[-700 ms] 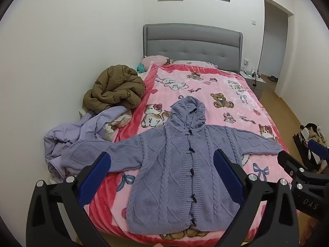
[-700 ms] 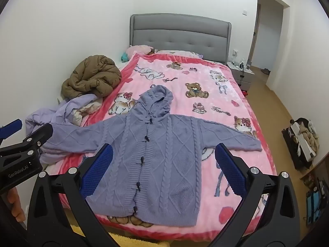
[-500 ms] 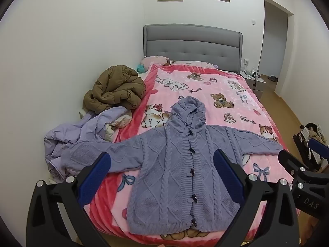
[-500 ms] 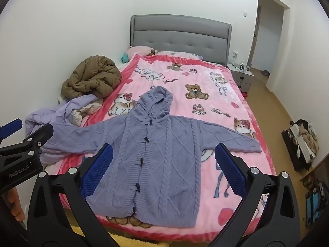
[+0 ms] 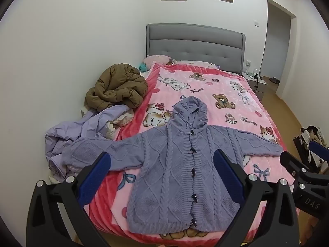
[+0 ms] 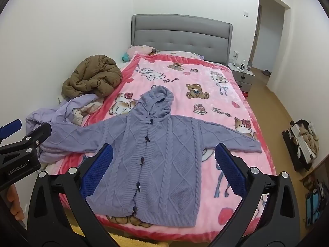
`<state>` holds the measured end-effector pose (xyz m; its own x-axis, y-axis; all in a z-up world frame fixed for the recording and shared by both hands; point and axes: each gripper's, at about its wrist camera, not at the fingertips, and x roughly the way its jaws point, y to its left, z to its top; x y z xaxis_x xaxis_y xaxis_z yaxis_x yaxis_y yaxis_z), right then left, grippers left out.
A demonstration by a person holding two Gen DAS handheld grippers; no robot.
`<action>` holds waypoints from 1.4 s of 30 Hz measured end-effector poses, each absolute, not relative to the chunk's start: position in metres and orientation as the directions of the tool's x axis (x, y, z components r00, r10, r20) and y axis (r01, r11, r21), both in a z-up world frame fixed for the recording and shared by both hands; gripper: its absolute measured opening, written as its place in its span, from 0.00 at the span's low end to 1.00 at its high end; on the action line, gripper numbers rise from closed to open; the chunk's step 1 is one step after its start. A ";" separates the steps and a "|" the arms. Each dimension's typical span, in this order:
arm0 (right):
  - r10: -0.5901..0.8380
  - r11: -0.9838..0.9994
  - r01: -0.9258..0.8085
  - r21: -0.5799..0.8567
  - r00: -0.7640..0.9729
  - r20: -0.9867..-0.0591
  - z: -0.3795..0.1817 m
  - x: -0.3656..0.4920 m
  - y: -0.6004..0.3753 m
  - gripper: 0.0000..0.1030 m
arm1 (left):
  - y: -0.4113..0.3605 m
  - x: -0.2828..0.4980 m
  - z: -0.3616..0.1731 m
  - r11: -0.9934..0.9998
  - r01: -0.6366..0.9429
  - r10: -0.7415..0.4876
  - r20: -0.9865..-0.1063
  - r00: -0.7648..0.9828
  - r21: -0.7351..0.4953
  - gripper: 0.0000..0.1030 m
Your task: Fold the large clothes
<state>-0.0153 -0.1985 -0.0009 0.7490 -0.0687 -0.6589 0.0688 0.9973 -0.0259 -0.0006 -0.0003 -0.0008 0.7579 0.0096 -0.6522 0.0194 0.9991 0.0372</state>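
A purple cable-knit hooded cardigan (image 5: 176, 164) lies flat, face up, on the pink cartoon blanket (image 5: 222, 94), sleeves spread to both sides, hood toward the headboard. It also shows in the right wrist view (image 6: 164, 160). My left gripper (image 5: 160, 175) is open and empty, held above the foot of the bed, clear of the cardigan. My right gripper (image 6: 164, 168) is open and empty too, at about the same height. The right gripper shows at the right edge of the left wrist view (image 5: 304, 175); the left gripper shows at the left edge of the right wrist view (image 6: 22, 144).
A brown puffer jacket (image 5: 117, 88) and a lilac garment pile (image 5: 82, 131) lie on the bed's left side by the wall. The grey headboard (image 5: 195, 41) is at the far end. A nightstand (image 6: 242, 74) and a dark bag (image 6: 302, 142) stand on the wooden floor to the right.
Both grippers have drifted back slightly; the cardigan sits a touch lower in both views. Nothing was taken hold of.
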 end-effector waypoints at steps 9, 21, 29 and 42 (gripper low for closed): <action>-0.070 0.997 0.070 -0.026 0.748 -0.660 0.000 -0.016 -0.197 0.92 | 0.002 0.002 -0.003 0.999 0.019 0.010 -0.650 0.760 0.038 0.95; -0.069 0.997 0.069 -0.026 0.748 -0.660 0.000 -0.016 -0.199 0.92 | 0.006 -0.003 -0.004 1.000 0.015 0.007 -0.655 0.756 0.027 0.95; -0.066 0.997 0.067 -0.025 0.746 -0.663 -0.001 -0.015 -0.194 0.92 | 0.009 -0.003 -0.004 0.999 0.014 0.009 -0.655 0.755 0.029 0.95; -0.066 0.997 0.066 -0.025 0.741 -0.668 -0.006 -0.012 -0.182 0.92 | 0.005 -0.001 -0.005 0.999 0.010 0.016 -0.660 0.751 0.035 0.95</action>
<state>-0.0124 -0.1819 -0.0061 0.7410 -0.0659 -0.6682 0.0662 0.9975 -0.0249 -0.0013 0.0048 -0.0055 0.7512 0.0159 -0.6599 0.0100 0.9993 0.0354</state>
